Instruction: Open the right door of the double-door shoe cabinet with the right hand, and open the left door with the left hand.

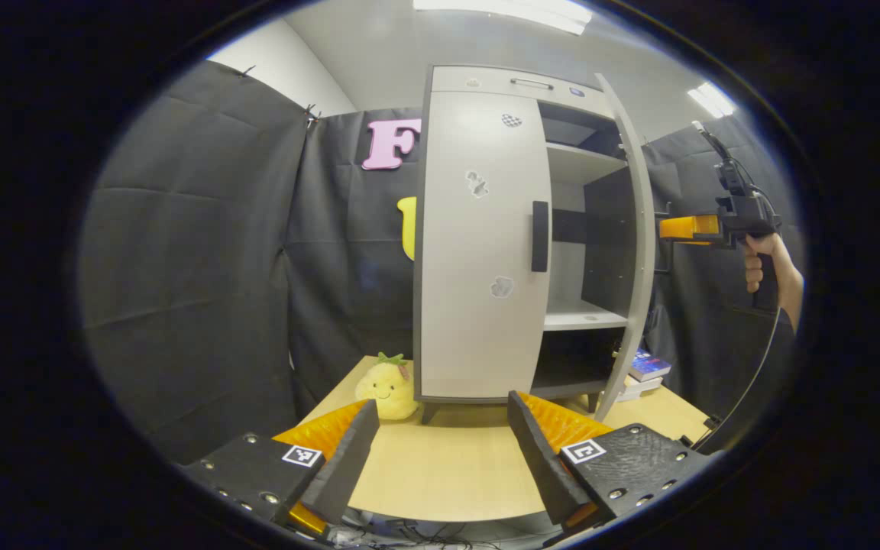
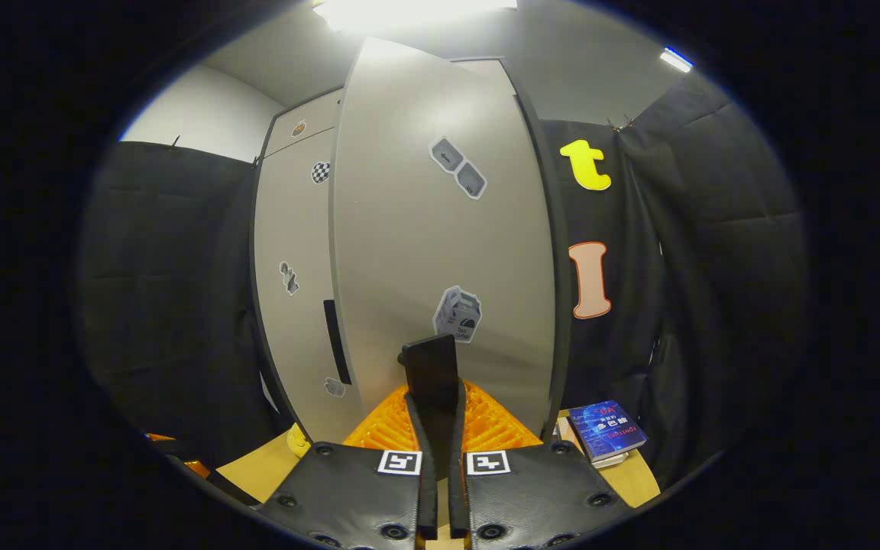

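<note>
In the left gripper view, the shoe cabinet (image 1: 478, 244) stands upright at the centre, on the far part of the wooden surface (image 1: 448, 466). Its left door (image 1: 482, 252) is flush and closed, its dark handle (image 1: 540, 236) on the edge toward 3 o'clock. The right door (image 1: 633, 252) is swung out, so the shelves (image 1: 581, 315) inside show. At 3 o'clock a hand (image 1: 761, 263) holds the right claw (image 1: 688, 228) level against that open door's outer face. A yellow plush toy (image 1: 388, 388) sits at the cabinet's foot toward 7 o'clock, and books (image 1: 648, 368) lie near its base toward 4 o'clock. The left claw (image 1: 440, 451) is at 6 o'clock, its fingers spread wide with nothing between them, well short of the cabinet.

In the right gripper view, the right door (image 2: 440, 252) fills the centre, with the left door (image 2: 295, 283) behind it toward 9 o'clock. The right claw (image 2: 438, 397) at 6 o'clock is clamped on the right door's dark handle (image 2: 430, 367). A blue book (image 2: 606, 429) lies at 4 o'clock.
</note>
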A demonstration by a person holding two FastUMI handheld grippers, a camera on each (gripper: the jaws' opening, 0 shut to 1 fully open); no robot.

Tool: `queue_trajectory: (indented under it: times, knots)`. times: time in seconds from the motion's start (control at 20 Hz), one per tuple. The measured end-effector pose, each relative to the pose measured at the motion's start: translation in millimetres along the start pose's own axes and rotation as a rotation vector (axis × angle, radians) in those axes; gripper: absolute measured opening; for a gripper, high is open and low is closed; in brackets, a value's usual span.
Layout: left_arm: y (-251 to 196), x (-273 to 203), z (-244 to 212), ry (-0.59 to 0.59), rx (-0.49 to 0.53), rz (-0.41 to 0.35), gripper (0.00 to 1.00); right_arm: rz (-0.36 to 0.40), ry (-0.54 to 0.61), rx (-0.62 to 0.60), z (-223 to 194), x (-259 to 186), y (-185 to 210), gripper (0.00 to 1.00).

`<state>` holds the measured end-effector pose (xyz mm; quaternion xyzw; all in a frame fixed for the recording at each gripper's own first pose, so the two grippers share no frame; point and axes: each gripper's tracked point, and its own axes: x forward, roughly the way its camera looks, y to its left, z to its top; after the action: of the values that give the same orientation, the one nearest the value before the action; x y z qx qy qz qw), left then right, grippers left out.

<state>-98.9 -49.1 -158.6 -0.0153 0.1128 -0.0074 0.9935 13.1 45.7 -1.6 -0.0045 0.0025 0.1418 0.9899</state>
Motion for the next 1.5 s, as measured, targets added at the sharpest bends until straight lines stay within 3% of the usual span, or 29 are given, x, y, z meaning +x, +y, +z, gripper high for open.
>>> queue_trajectory:
  times: [0.35, 0.4, 0.5, 0.8, 0.95, 1.0, 1.15, 1.35, 1.5]
  knots:
    - [-25.1, 12.8, -0.4, 0.008, -0.001, -0.065, 0.99, -0.091, -0.003, 0.038, 4.4, -22.5, -37.1, 0.07]
    - [-29.3, 14.5, 1.3, 0.002, 0.003, -0.074, 0.99, -0.094, -0.004, 0.055, 4.6, -24.3, -41.5, 0.02]
    - [-36.5, 19.1, -0.4, 0.006, 0.006, -0.093, 0.98, -0.094, -0.014, 0.075, 8.2, -29.8, -51.9, 0.06]
    - [-56.3, 28.4, 0.7, 0.008, 0.01, -0.145, 0.98, -0.102, -0.029, 0.073, 13.1, -38.7, -92.4, 0.06]
    - [-64.5, 32.7, 3.4, -0.002, 0.014, -0.153, 0.99, -0.121, -0.048, 0.134, 15.8, -39.3, -113.4, 0.06]
    - [-68.4, 33.3, 3.8, -0.001, 0.01, -0.157, 0.99, -0.112, -0.058, 0.146, 16.7, -39.5, -118.8, 0.02]
    - [-79.0, 35.3, 3.2, 0.004, -0.038, -0.18, 0.96, -0.043, -0.056, 0.135, 16.2, -38.9, -116.9, 0.06]
    - [-83.2, 39.9, 7.1, 0.003, -0.053, -0.187, 0.99, -0.04, -0.061, 0.151, 16.0, -39.6, -117.6, 0.02]
    - [-79.0, 45.5, 8.4, 0.005, -0.035, -0.185, 0.99, -0.05, -0.059, 0.148, 15.0, -40.8, -118.6, 0.06]
